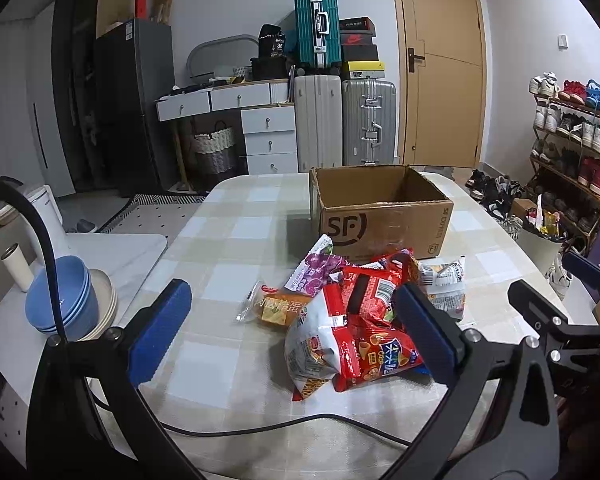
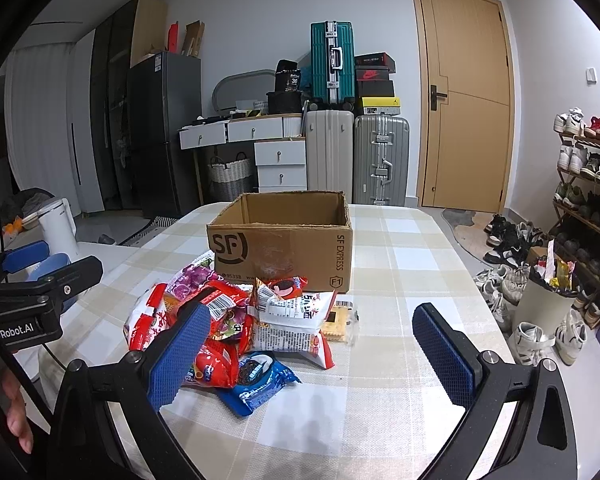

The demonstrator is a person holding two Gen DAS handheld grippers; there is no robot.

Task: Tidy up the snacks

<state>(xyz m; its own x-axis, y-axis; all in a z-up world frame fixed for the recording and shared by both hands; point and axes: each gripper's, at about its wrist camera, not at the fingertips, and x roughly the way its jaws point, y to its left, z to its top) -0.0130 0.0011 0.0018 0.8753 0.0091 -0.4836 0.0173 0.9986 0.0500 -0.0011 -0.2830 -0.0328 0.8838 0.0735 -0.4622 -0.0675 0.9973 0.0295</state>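
An open brown SF cardboard box stands on the checked table, nothing visible inside it. A pile of snack packets lies just in front of it: red bags, a purple packet, a white bag, a blue cookie packet, a small cake packet. My left gripper is open and empty, held above the near side of the pile. My right gripper is open and empty, above the pile's right part.
Stacked blue bowls and a white kettle sit on a side counter to the left. A black cable crosses the table's near edge. Suitcases, drawers and a shoe rack stand beyond the table.
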